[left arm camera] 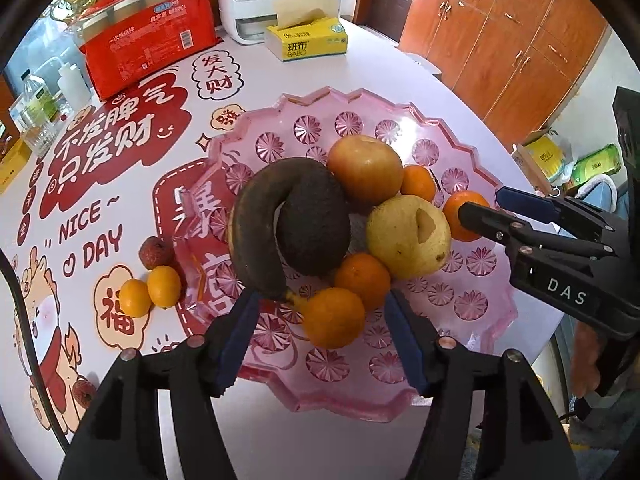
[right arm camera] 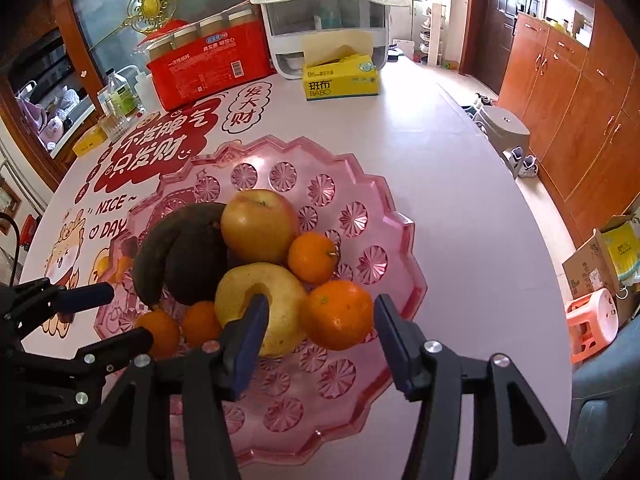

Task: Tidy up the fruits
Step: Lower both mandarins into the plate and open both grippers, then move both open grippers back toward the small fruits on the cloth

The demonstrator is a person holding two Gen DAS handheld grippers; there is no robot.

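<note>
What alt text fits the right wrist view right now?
The open right claw straddles an orange on a pink tray, which also holds a pear, apple, dark banana, avocado and other oranges. The left claw reaches in from the left, also open.

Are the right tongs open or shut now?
Open. The right tongs stand spread around an orange in the pink tray, with a gap showing at the right finger.
</note>
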